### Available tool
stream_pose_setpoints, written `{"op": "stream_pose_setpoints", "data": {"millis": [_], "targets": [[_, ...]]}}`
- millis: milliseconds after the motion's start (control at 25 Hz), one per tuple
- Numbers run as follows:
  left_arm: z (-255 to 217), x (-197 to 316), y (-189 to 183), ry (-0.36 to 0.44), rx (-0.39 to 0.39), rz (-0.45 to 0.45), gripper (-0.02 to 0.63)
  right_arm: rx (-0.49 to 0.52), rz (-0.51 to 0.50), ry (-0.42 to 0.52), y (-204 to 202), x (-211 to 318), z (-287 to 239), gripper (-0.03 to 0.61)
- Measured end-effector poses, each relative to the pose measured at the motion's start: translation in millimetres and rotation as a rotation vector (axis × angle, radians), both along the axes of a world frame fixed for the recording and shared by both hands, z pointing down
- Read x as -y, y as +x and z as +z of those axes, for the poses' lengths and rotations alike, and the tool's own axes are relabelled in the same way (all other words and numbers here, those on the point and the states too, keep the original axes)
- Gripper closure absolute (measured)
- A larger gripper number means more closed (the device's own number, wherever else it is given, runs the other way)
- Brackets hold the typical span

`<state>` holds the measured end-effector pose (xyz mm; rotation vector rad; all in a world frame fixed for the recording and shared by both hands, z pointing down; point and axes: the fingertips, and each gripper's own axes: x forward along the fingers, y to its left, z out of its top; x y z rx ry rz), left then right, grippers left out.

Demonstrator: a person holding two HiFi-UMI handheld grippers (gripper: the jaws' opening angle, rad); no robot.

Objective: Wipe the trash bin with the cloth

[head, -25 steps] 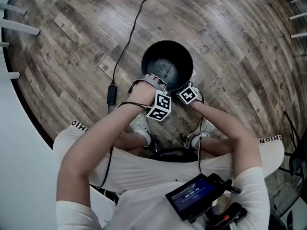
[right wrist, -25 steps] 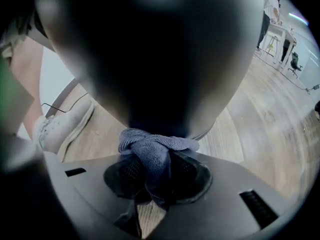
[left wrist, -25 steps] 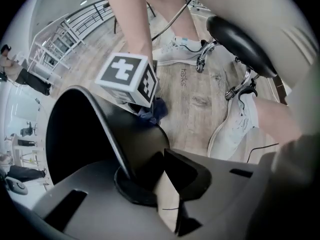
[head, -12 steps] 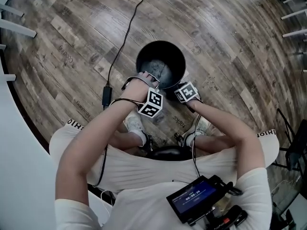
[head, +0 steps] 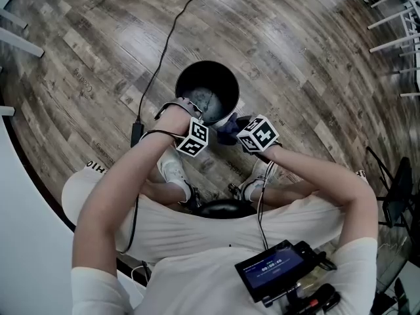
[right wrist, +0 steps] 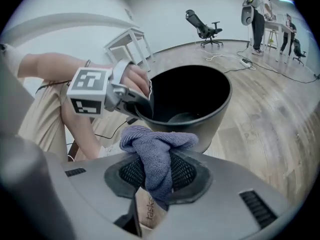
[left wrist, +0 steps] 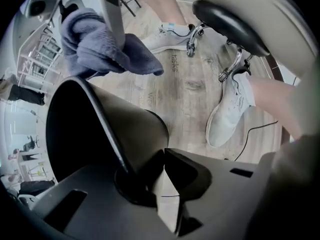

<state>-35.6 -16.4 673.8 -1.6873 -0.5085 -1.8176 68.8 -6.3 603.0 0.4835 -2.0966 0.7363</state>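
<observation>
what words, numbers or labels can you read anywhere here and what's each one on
"tasks": printed on the wood floor, sideways in the left gripper view.
"HIO": on the person's shorts, cut off.
digits on the chest screen: too small to read.
another floor print, head view left: too blurred.
marker cubes: patterns only, no words.
</observation>
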Motion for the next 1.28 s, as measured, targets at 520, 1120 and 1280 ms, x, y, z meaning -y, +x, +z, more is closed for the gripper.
{"op": "stream_pose_setpoints", "data": {"millis": [520,1120,1280], "targets": [[-1.0,-14.7,20.4,-0.043,-0.021,-0.118,0.577,-0.089,-0.059,0.014,4.5,19.8,55.5,0.474],[-1.7,-10.8,28.4,-0.063,-0.035,-0.142,0.577,-0.165,0.097,0.034,9.9,28.3,210.4,0.474],[-1.2,-10.5,31.2,-0.07,-0.031,-0.18,0.577,-0.167,0.09,-0.015,14.6,24.8,208.8,0.474]]}}
